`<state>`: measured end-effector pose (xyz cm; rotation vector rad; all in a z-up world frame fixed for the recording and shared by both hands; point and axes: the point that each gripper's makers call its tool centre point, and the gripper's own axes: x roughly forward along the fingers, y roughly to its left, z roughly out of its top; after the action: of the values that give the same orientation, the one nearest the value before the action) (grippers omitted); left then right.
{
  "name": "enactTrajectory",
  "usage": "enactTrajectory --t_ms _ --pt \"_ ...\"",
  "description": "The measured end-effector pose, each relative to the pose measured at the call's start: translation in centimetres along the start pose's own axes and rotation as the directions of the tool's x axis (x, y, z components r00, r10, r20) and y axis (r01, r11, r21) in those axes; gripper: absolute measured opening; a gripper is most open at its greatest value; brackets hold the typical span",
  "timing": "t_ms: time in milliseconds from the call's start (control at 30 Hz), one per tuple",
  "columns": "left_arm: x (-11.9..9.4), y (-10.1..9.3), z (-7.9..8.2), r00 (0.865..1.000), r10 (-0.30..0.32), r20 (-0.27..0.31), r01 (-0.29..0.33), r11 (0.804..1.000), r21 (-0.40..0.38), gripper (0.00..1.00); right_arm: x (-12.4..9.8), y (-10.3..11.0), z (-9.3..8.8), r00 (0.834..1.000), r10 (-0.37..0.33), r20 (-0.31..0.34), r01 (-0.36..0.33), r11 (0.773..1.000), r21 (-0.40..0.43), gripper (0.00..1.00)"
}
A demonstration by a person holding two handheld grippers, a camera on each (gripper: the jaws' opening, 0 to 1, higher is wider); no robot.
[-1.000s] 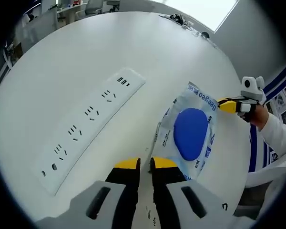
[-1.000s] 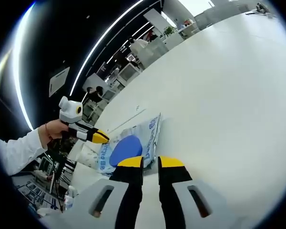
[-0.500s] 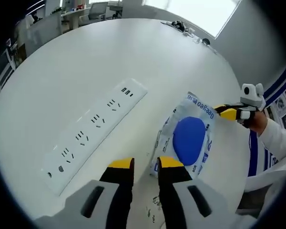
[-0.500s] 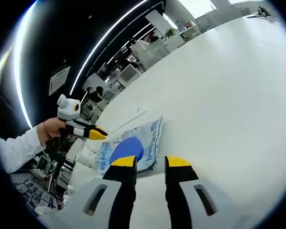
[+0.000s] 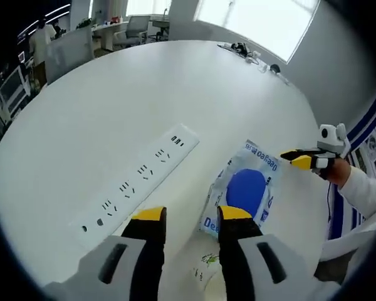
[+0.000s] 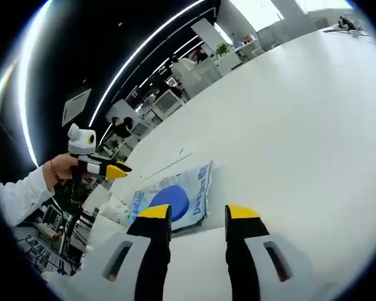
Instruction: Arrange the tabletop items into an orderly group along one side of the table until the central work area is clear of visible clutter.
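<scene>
The table (image 5: 144, 88) is white, round and matte. In the left gripper view its far edge carries a small cluster of dark items (image 5: 247, 51), too small to identify. Beyond the table are desks, chairs and a bright window. In the right gripper view the room behind is dark, crossed by long ceiling light strips, with workstations in the distance.

A power strip (image 5: 138, 183) lies flat on the table, its long axis running from lower left to upper right in the left gripper view. Its sockets are visible as dark slots. In the right gripper view it is a thin pale bar beyond the pouch, with no detail legible.

A pouch (image 5: 241, 193) with a blue disc inside lies just right of the strip, apart from it. Its long axis points from the near edge toward the upper right. The printed lettering is only partly readable, and the near corner is hidden behind the left gripper (image 5: 189, 216).

The left gripper has its 2 jaws apart and grips nothing. The right gripper (image 6: 197, 215) is likewise released, above bare table beside the pouch (image 6: 172, 197). A hand (image 6: 59, 168) holds the left gripper at the left of the right gripper view.
</scene>
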<state>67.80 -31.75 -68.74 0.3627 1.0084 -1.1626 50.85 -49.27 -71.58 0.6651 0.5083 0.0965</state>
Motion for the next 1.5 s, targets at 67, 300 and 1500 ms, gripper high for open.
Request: enactTrajectory --t_ms 67,300,1500 --pt "-0.7 0.0 0.2 1.0 0.006 0.013 -0.006 1.0 -0.004 0.34 -0.4 0.2 0.4 1.0 -0.006 0.014 0.006 1.0 -0.006 0.36" --pt "-2.9 0.0 0.7 0.998 0.039 0.045 -0.038 0.999 -0.005 0.42 -1.7 0.7 1.4 0.999 -0.004 0.044 0.004 1.0 -0.01 0.38" --pt "-20.3 -5.9 -1.1 0.937 0.157 0.312 -0.146 0.988 -0.056 0.51 -6.5 10.4 2.1 0.985 0.159 0.067 -0.153 0.985 -0.084 0.37"
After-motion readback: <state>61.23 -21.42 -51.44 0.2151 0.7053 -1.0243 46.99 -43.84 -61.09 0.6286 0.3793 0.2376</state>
